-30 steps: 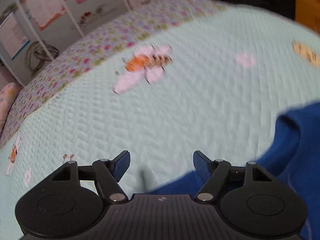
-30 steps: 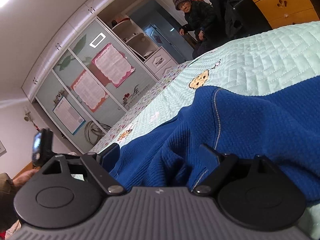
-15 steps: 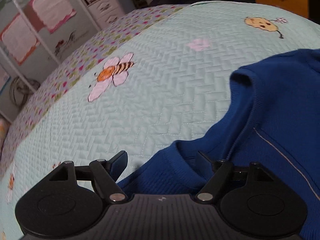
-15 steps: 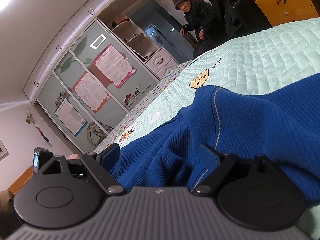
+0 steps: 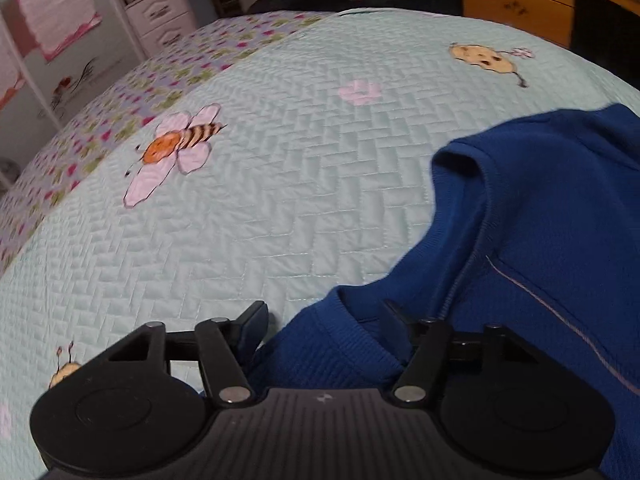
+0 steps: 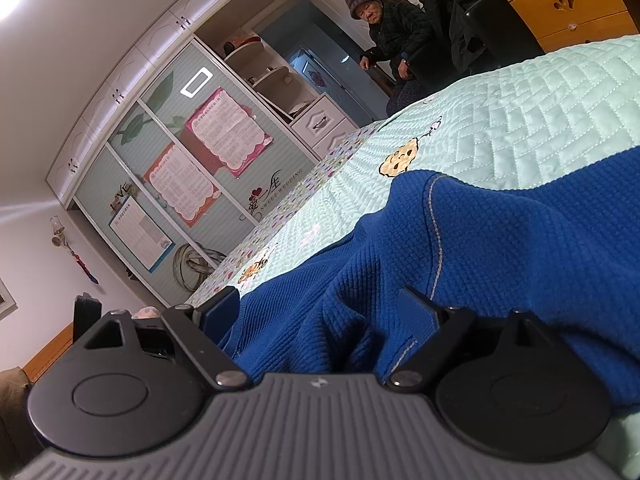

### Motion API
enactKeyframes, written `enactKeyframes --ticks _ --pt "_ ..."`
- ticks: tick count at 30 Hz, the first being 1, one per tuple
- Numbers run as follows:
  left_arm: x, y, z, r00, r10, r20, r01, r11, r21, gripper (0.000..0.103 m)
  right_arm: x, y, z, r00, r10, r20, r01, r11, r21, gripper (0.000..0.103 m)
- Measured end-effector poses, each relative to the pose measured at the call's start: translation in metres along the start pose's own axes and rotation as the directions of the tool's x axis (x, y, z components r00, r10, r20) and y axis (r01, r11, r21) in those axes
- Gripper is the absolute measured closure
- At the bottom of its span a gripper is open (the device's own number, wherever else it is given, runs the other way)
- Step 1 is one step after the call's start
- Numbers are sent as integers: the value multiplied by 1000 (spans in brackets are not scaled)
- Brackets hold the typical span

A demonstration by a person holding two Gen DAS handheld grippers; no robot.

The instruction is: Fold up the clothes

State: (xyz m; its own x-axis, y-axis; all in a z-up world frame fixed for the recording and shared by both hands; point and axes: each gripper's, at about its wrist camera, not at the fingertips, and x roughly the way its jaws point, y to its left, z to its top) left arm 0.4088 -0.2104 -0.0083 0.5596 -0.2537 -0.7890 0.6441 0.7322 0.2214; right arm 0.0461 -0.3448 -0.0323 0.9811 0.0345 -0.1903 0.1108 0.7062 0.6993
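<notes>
Sweater (image 5: 552,216), blue, spread on bed (image 5: 280,208), over pale green quilt with bee (image 5: 176,148) and biscuit (image 5: 482,58) motifs. Seen from left wrist: garment fills lower right, ribbed hem edge curling toward camera, light seam line running down its right part.

Left gripper (image 5: 324,322) tilted steeply down at quilt. Jaws part-spread, just been closing, ribbed hem edge lying between them. Left finger (image 5: 252,326) over bare quilt just beside cloth; right finger (image 5: 396,320) over or against sweater. Whether pads press on cloth: cannot tell.

Right gripper (image 6: 320,308) held nearly level, low over bed, rolled so room leans in its view. Jaws spread wide, bunched sweater folds (image 6: 500,248) heaped between and beyond them. Left finger (image 6: 220,308) at cloth's edge, right finger (image 6: 416,310) partly sunk in fabric, seam stitching just above. Actual clamping on cloth: cannot tell.

Beyond bed, from right wrist: wardrobe (image 6: 180,152) with pink-bordered sheets stuck on doors, white drawers (image 6: 320,124), wooden drawers (image 6: 560,4) upper right, seated person (image 6: 392,36) in dark jacket and knit hat near bed's far corner. Part of hand holding other device at far left edge (image 6: 86,312), small and unclear.
</notes>
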Motion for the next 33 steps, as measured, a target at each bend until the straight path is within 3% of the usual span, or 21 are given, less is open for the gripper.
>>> enactKeyframes --ticks 4,7,8,9,11,13,15,17,18,19,21,23,24,25,26,27,28,32,33 --pt "-1 -7 0 1000 -24 6 24 999 36 57 0 0 0 1000 2 1 -2 1000 3 16" --pt "-2 -19 4 1000 -4 -28 7 995 104 75 0 1 0 1000 1 1 -1 1000 2 16" --pt "-2 -29 4 998 46 -35 -40 985 168 86 0 1 0 1000 1 1 -1 1000 2 16" --pt "-3 -39 3 994 98 -39 -86 969 233 90 0 1 0 1000 1 1 -1 1000 2 16" --pt "-3 -60 1 979 200 -22 -180 919 351 91 1 0 0 1000 1 0 -1 1000 2 16" --pt "-6 -72 1 959 281 37 -272 879 391 92 0 -1 1 1000 1 0 -1 1000 1 16" --pt "-10 -70 6 916 382 120 -399 851 340 92 0 -1 1 1000 0 -1 0 1000 0 16" --pt "-17 -53 14 881 447 155 -470 863 185 92 0 -1 1 1000 -1 -1 1 1000 -2 16" --pt "-15 -40 17 879 458 132 -471 877 97 91 0 0 1 1000 -2 -2 2 1000 -3 16" --pt "-10 -29 18 890 447 86 -451 891 41 91 0 -1 1 1000 -2 -2 2 1000 -3 16" --pt "8 -16 14 906 424 -5 -424 905 -42 75 1 -1 1 1000 -3 -3 3 1000 -4 16" --pt "10 -12 8 914 406 -22 -406 909 -92 76 1 -1 1 1000 -2 -3 2 1000 -3 16" --pt "11 -10 5 917 397 -29 -397 910 -118 71 1 -2 1 1000 -1 -3 1 1000 -2 16" --pt "12 -9 2 921 388 -36 -389 910 -143 65 0 -2 1 1000 -2 -2 2 1000 -2 16" --pt "8 -8 0 921 390 -22 -388 909 -150 47 0 -1 1 1000 -2 -2 2 1000 -2 16" --pt "3 -7 0 915 403 -1 -398 903 -161 28 0 -1 1 1000 -2 -1 2 1000 -2 16" --pt "-3 -6 0 909 417 20 -408 897 -172 24 0 -1 1 1000 -3 -1 3 1000 -1 16" --pt "-41 7 6 864 486 129 -428 846 -318 19 0 -3 1 1000 1 -1 -1 1000 2 16" --pt "-50 9 7 869 473 143 -405 847 -345 17 0 -3 1 1000 2 0 -2 1000 3 16"
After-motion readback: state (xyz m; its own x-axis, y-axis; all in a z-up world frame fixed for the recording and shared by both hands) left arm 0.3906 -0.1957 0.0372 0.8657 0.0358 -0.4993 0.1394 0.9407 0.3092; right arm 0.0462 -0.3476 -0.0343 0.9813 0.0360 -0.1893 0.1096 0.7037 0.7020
